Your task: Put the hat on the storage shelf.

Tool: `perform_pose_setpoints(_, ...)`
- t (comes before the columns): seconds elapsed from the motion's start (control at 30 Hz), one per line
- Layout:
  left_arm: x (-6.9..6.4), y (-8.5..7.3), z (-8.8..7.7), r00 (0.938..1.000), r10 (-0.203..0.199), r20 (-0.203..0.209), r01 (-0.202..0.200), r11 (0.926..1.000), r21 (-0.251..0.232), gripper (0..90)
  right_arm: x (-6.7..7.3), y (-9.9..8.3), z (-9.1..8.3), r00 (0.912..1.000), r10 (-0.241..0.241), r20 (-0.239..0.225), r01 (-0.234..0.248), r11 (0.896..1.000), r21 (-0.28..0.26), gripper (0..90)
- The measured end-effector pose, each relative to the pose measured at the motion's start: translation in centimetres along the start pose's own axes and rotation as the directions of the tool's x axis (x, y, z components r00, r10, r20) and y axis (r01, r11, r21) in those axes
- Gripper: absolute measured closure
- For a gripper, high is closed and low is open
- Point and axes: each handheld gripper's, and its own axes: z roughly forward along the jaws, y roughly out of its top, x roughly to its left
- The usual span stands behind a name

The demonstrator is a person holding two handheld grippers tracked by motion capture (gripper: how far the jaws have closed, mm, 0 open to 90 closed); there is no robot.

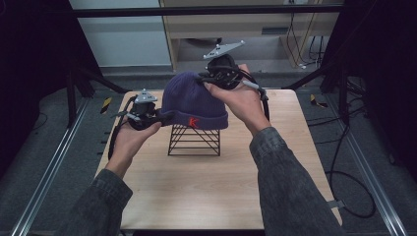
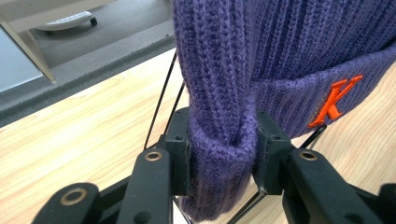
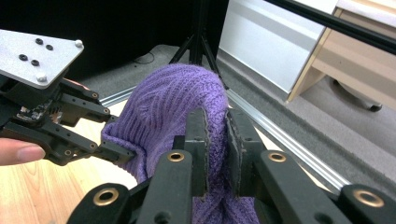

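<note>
1. I see a purple knitted beanie [image 1: 194, 101] held up over a black wire stand [image 1: 194, 139] that sits near the middle of the wooden tabletop [image 1: 206, 187].
2. My left tool [image 1: 164, 117] grips the beanie's folded brim at its left edge. In the left gripper view both jaws are pressed onto a bunched fold of the knit [image 2: 223, 154], closed tight with the wool squeezed between the pads.
3. My right tool [image 1: 205, 78] grips the beanie at the far right side, near the crown. In the right gripper view the jaws pinch a ridge of the knit [image 3: 215, 140] with only the fabric's thickness between them.
4. The beanie is stretched between the two tools, brim down and crown up. Its brim lies right at the top of the stand; I cannot tell whether it rests on the wire or hangs just above it.
5. An orange letter K [image 1: 193, 122] stitched on the brim faces my side of the tabletop; it also shows at the right in the left gripper view [image 2: 336, 100].
6. The left hand [image 1: 135, 135] sits low, beside the stand's left side; the right hand [image 1: 241, 101] sits higher and farther back, above the stand's right rear.
7. The stand's thin wires [image 2: 161, 105] run down behind the beanie in the left gripper view.
</note>
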Motion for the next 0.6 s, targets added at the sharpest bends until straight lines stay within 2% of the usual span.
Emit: perform_pose_setpoints(0.6, 0.5, -1.3, 0.4, 0.9998, -0.02, -0.006, 0.02, 0.9997, 0.017, 64.2, 0.4, -1.1, 0.9, 0.9997, -0.003, -0.024, 0.004, 0.999, 0.039, 79.1)
